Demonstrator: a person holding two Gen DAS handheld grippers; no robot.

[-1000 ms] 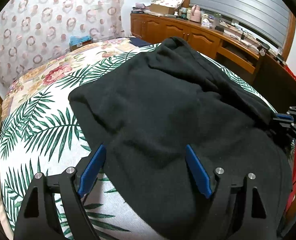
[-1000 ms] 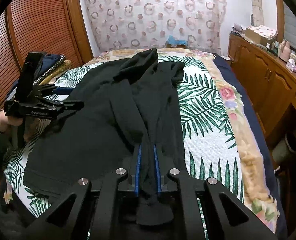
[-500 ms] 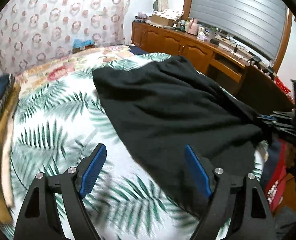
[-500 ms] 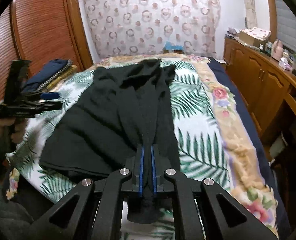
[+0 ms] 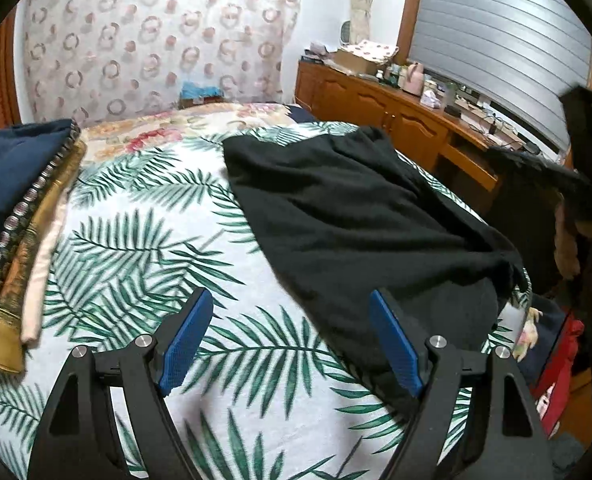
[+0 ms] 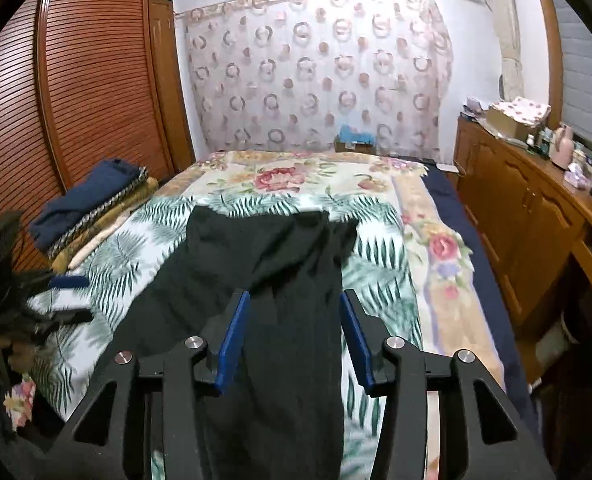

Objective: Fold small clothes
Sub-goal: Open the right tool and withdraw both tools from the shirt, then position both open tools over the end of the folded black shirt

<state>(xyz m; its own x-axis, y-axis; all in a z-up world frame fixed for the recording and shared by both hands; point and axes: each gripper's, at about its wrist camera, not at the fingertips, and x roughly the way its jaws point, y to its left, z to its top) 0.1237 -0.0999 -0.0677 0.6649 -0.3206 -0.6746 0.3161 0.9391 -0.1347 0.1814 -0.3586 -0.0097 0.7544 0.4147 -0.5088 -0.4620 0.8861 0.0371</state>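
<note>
Where the black garment (image 6: 280, 280) lies on the bed (image 6: 436, 248): right tongs (image 6: 294, 336) just opening, fabric loose between; left tongs (image 5: 292, 344) apart, empty; folded stack (image 6: 96, 208) beside.

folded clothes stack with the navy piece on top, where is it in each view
Left wrist view: the folded clothes stack lies at the far left edge, on the bed.
Right wrist view: the same stack lies left of centre, beside the wooden wardrobe.
Shared landmark: the ring-patterned curtain.
</note>
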